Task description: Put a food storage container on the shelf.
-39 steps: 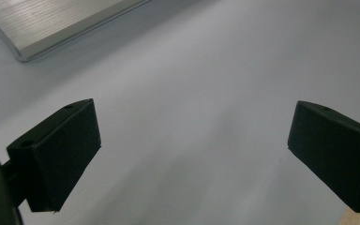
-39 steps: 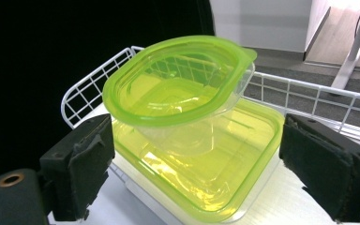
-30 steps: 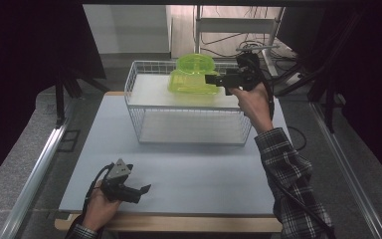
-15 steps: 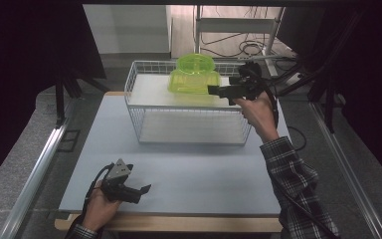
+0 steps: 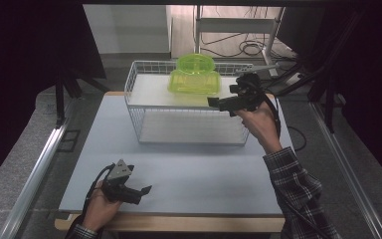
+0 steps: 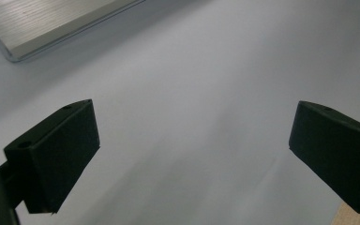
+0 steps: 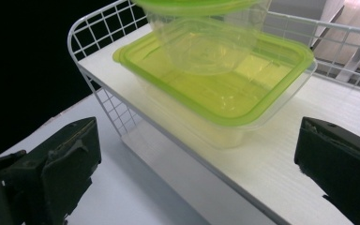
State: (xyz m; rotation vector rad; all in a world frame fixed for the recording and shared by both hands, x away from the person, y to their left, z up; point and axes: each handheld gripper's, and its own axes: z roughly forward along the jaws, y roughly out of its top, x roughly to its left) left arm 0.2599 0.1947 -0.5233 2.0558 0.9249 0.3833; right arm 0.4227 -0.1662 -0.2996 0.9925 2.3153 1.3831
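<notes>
I am holding my right claw (image 5: 219, 103) spread and empty just short of the green-lidded box (image 7: 215, 89) on the rack (image 5: 144, 94), nothing gripped yet, while my left claw (image 5: 142, 191), also spread, is idling over the desk (image 5: 204, 169).
</notes>
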